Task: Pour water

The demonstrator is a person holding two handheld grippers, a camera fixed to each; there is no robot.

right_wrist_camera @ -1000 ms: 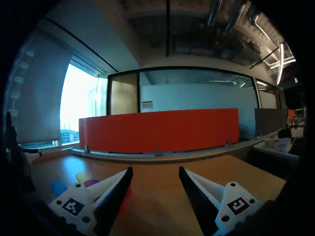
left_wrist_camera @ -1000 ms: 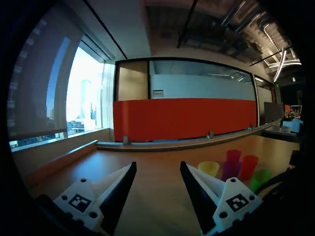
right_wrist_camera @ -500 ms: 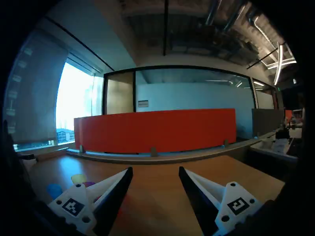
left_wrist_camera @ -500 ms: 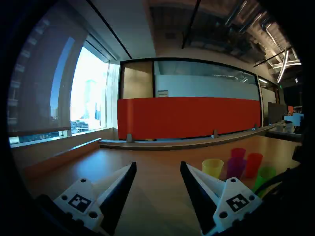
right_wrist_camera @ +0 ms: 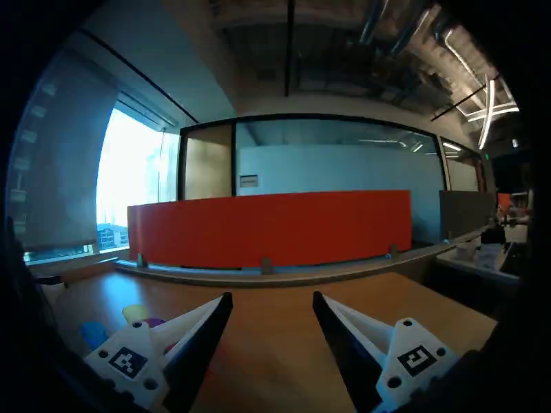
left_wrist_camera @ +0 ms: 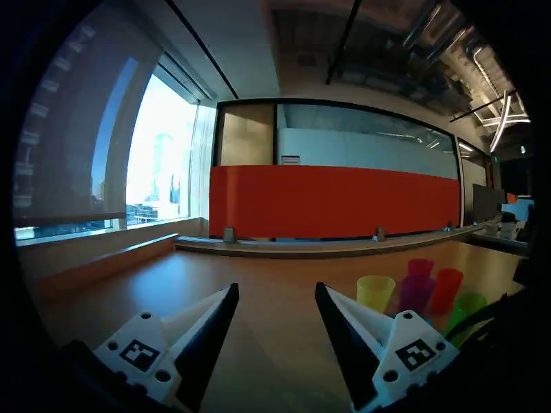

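Warm brown wood, smooth and a little glossy, makes the top of the bench (left_wrist_camera: 275,275) in the left gripper view. Over it the left hand-held gripper (left_wrist_camera: 275,289) hangs with its two white and black wedge-shaped fingers spread wide and nothing between them. To the right of it, near the bench edge, a tight group of translucent plastic cups stands upright: a yellow cup (left_wrist_camera: 375,292) nearest the right finger, a purple cup (left_wrist_camera: 415,292) just beside it, a pink cup (left_wrist_camera: 420,266) behind, a red cup (left_wrist_camera: 448,289) and a green cup (left_wrist_camera: 468,306) lowest. Whether any of them holds water I cannot tell. Far behind are a flat orange-red partition (left_wrist_camera: 334,203) and a bright window (left_wrist_camera: 162,179). In the right gripper view the right hand-held gripper (right_wrist_camera: 272,297) is also wide apart and empty, and the cups lie at its left, partly hidden by the left finger; a blue cup (right_wrist_camera: 93,334) shows there beside the yellow one. I think the main danger is the crowding: the cups look thin, light and tapered, so a finger that goes between them may push a neighbour over, too hard a squeeze may bend the wall and spill, and the slick bench may let a cup slide away.
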